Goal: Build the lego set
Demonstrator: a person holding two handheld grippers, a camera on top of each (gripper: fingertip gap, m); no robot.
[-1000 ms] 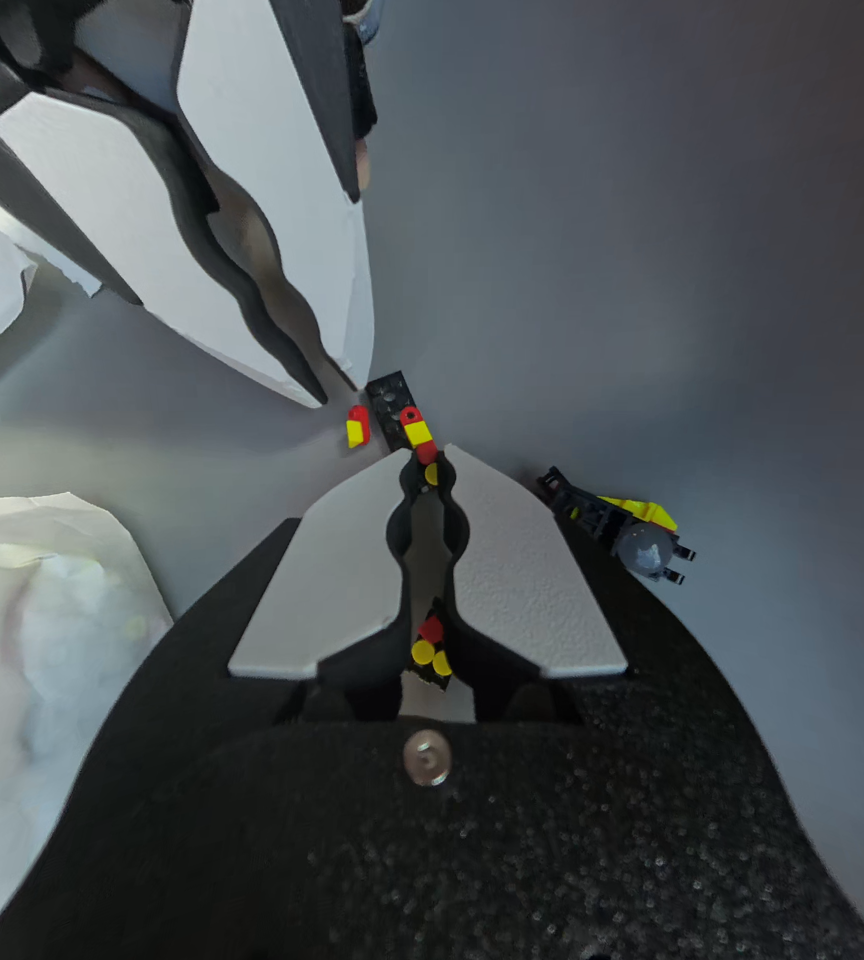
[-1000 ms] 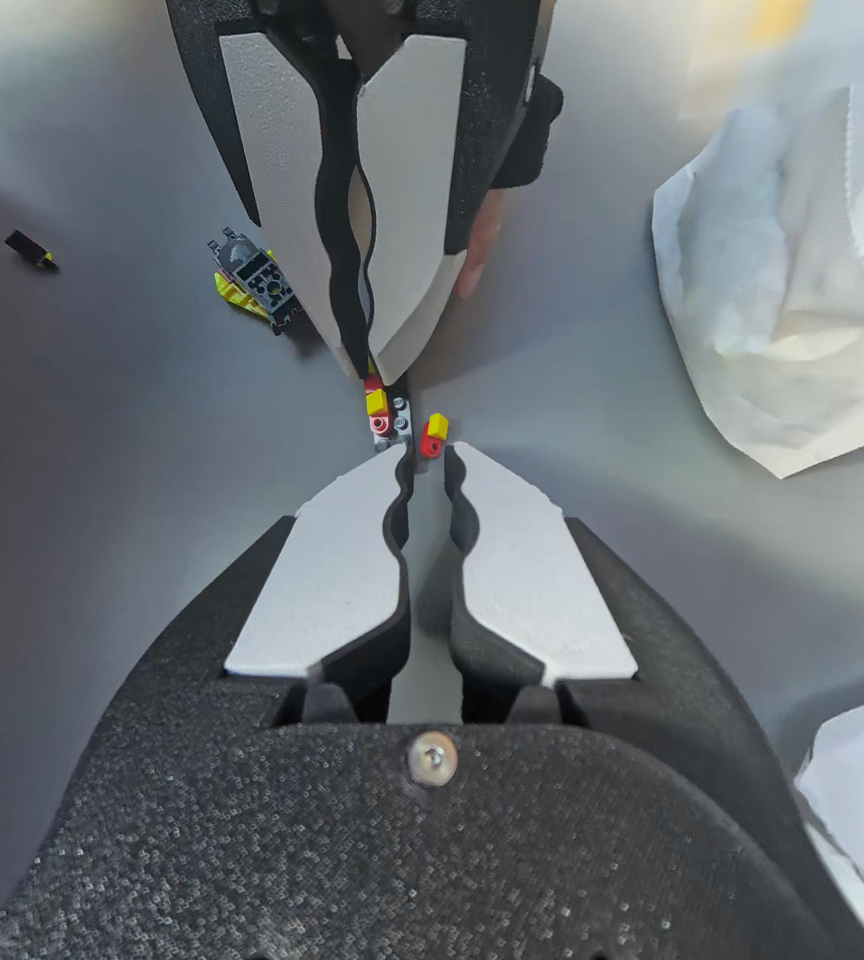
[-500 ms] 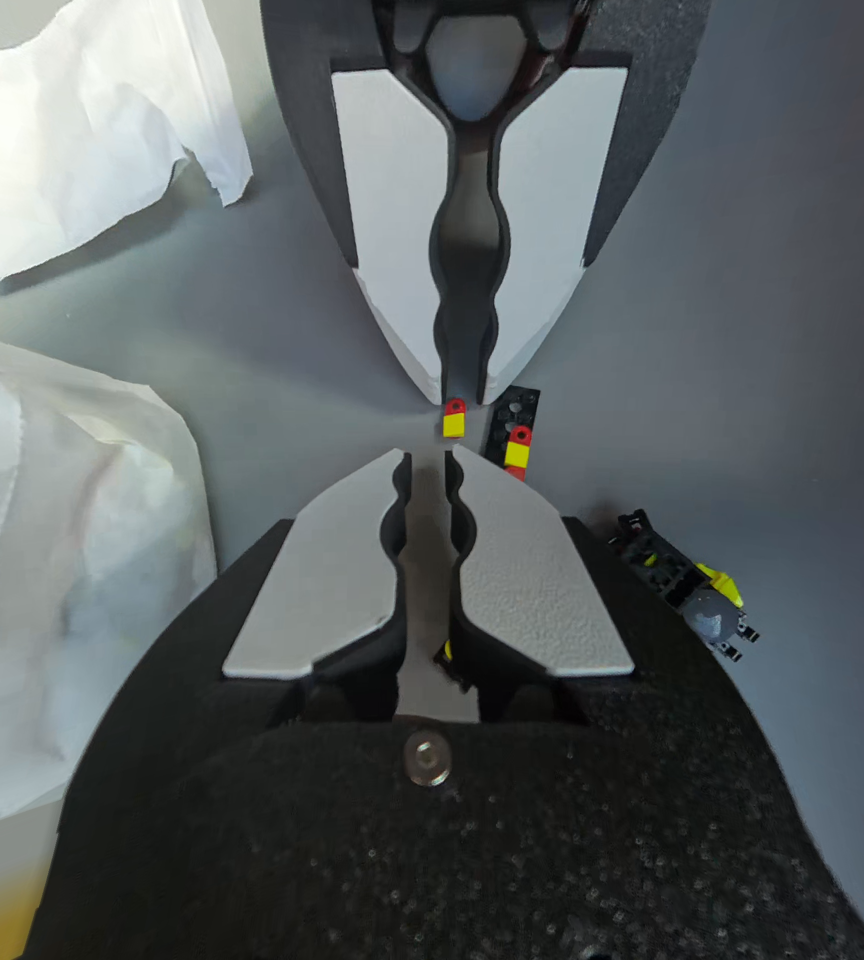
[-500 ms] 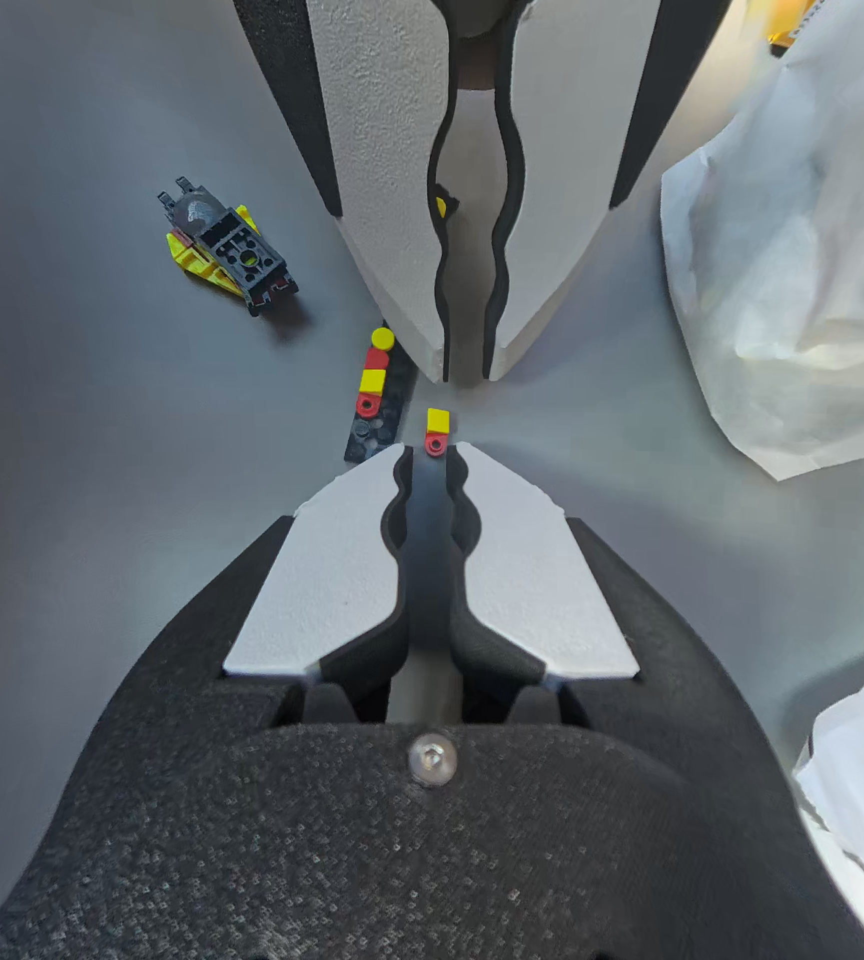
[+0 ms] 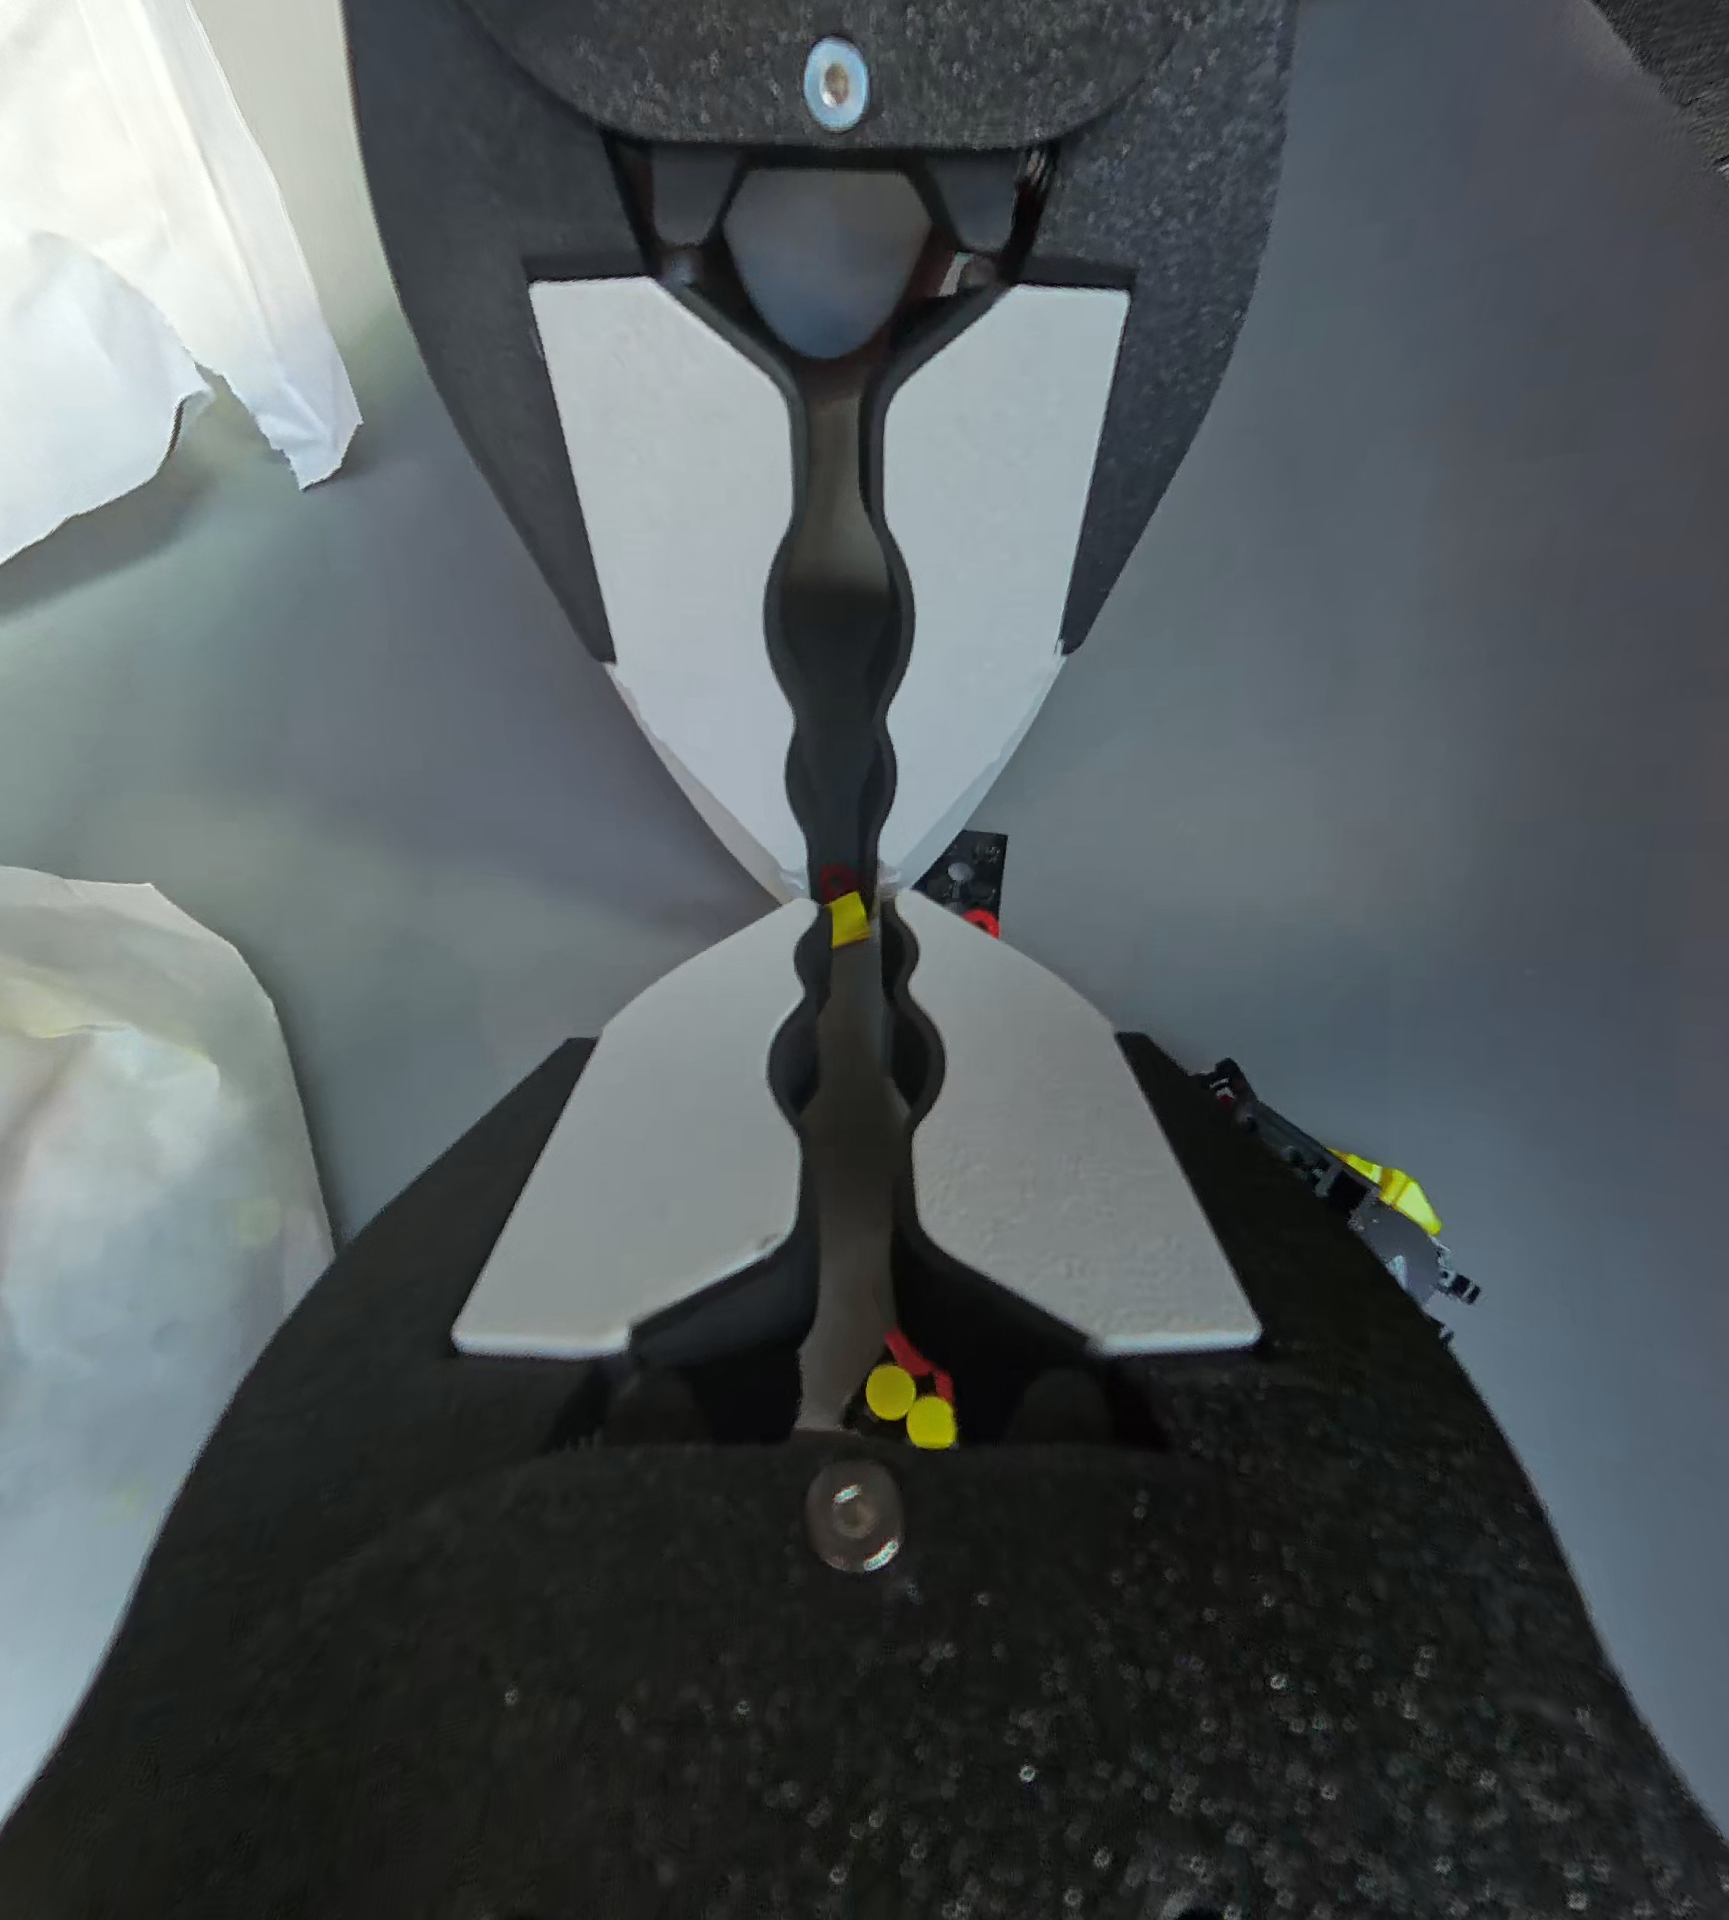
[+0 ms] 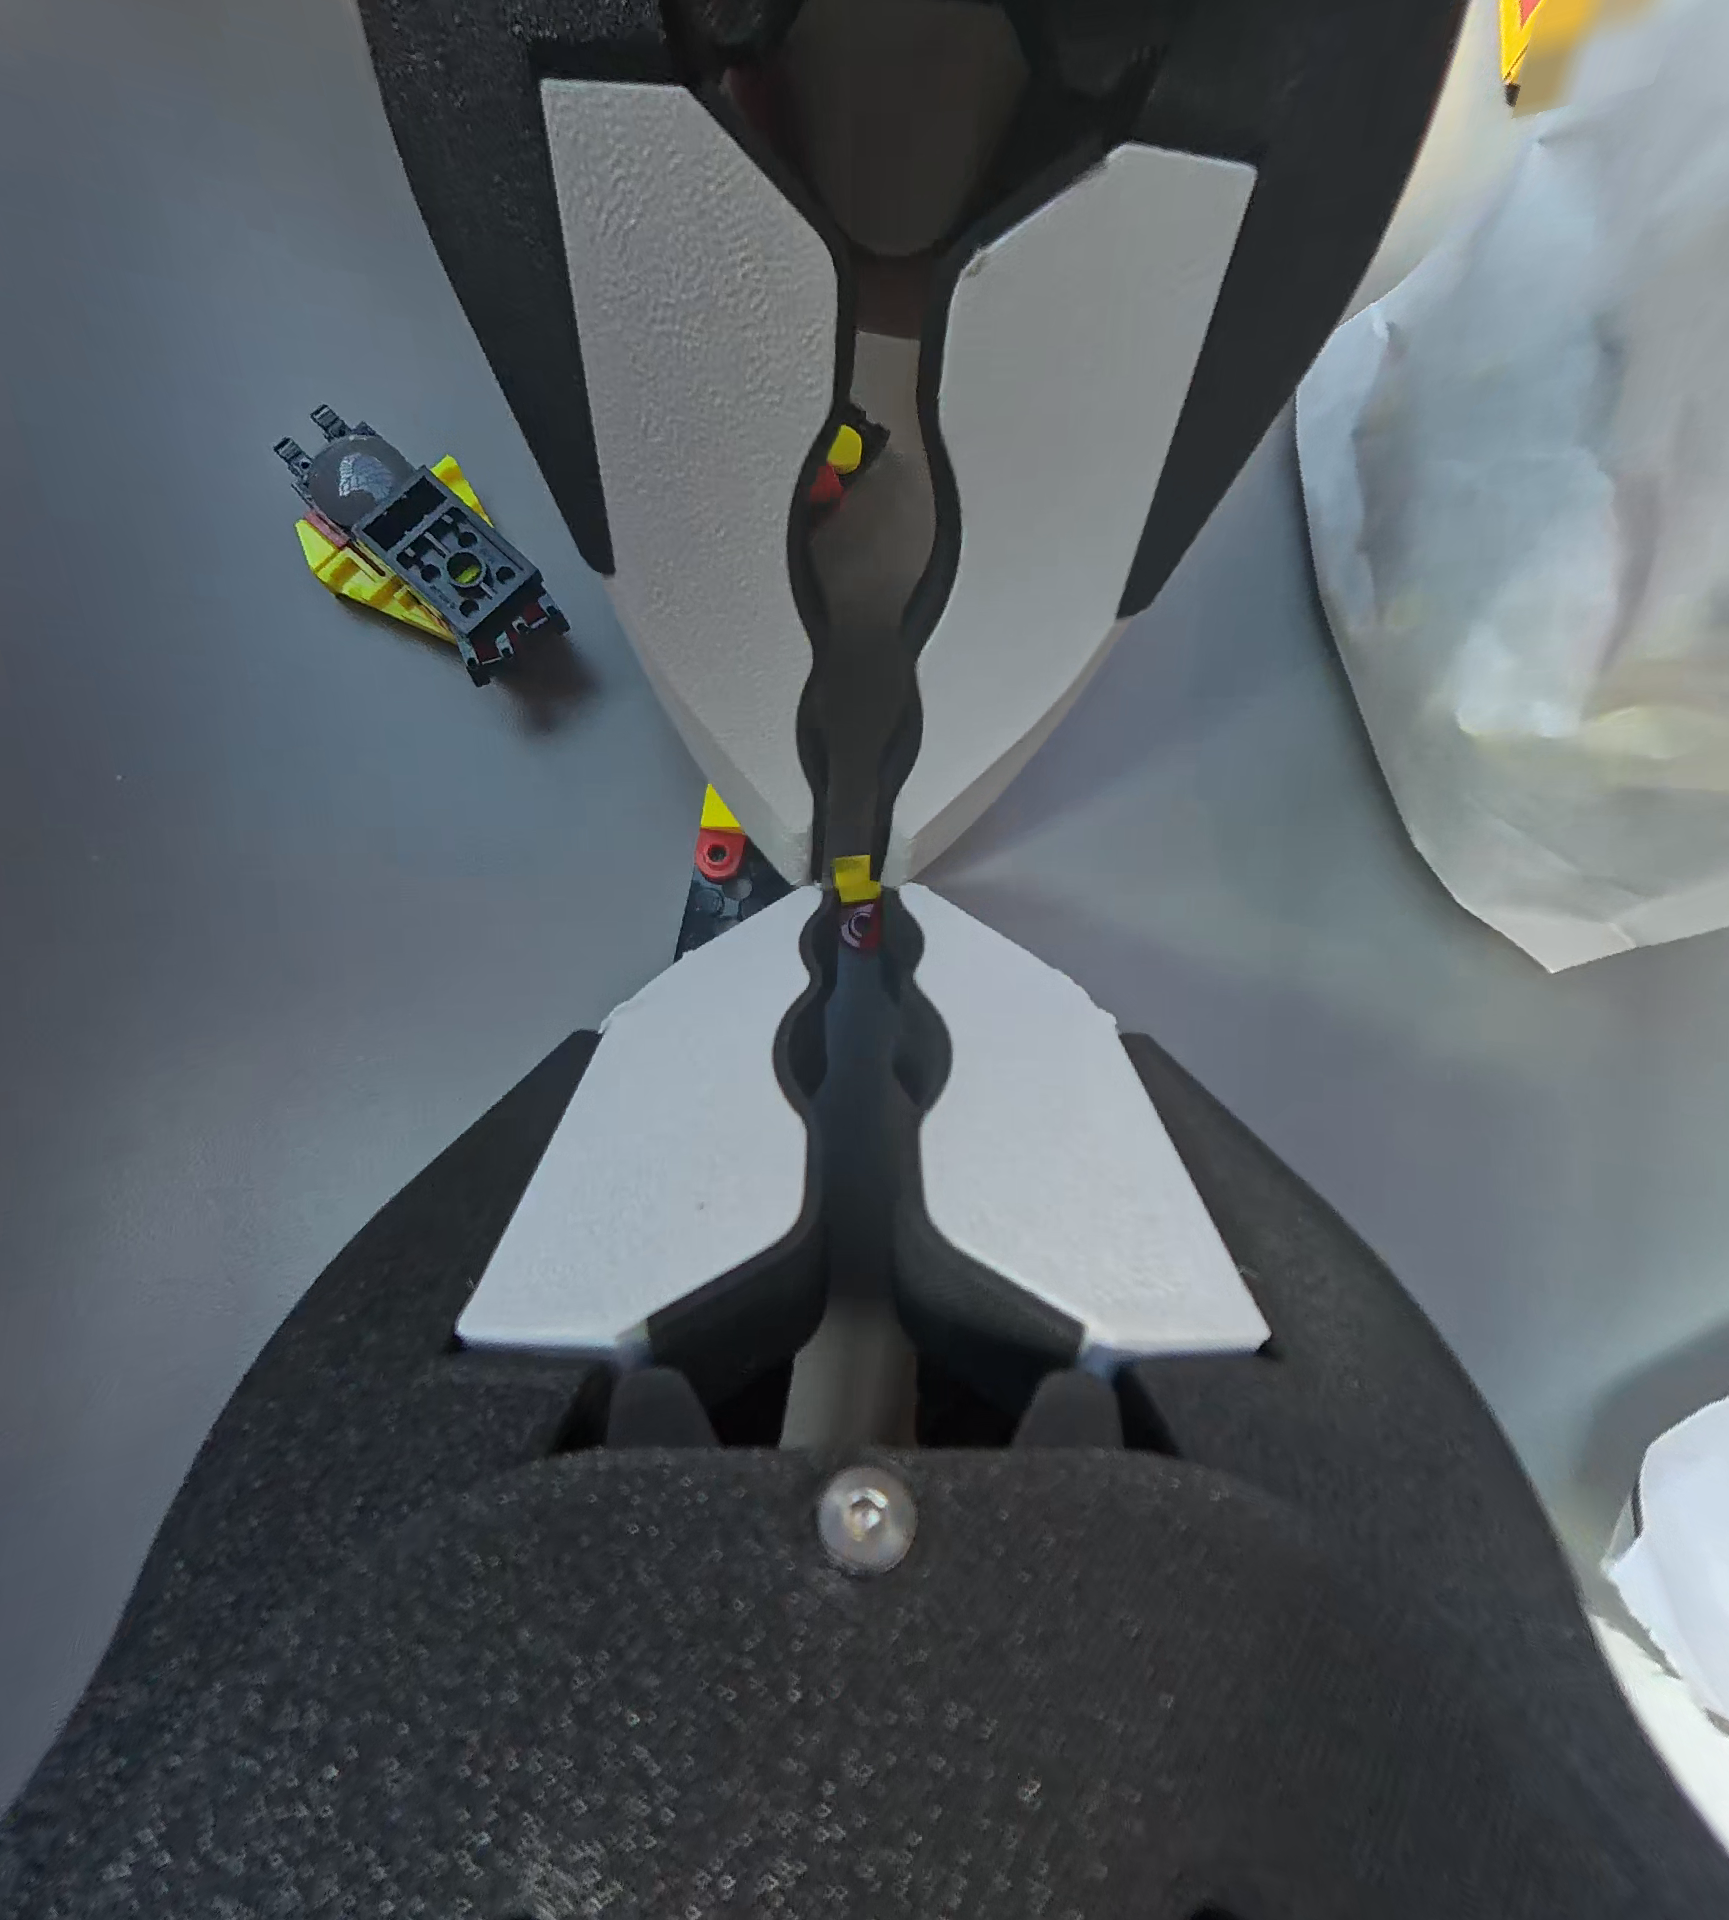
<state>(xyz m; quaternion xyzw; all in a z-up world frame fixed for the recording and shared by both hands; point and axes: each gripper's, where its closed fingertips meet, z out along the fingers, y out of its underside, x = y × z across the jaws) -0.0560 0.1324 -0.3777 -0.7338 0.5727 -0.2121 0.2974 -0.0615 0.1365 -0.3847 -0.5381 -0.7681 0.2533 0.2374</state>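
Note:
A small red and yellow piece (image 5: 846, 920) lies on the grey table between the tips of both grippers, which meet nose to nose. My left gripper (image 5: 845, 940) has its jaws a narrow gap apart around the yellow end. My right gripper (image 6: 858, 930) has its jaws a narrow gap apart around the red end (image 6: 860, 925). A black plate (image 5: 974, 873) carrying red and yellow pieces lies just beside the tips; it also shows in the right wrist view (image 6: 720, 894). Yellow and red small pieces (image 5: 907, 1397) show through the gap under my left gripper.
A partly built black, grey and yellow model (image 6: 424, 540) lies apart on the table, at the right edge in the left wrist view (image 5: 1369, 1205). Crumpled white paper bags (image 5: 60, 1299) (image 6: 1566, 520) lie to the sides. Both grippers' tips are close together, under 4 cm apart.
Both grippers have moved toward each other until their tips meet around the small red and yellow piece. The black plate stays beside them, now partly hidden.

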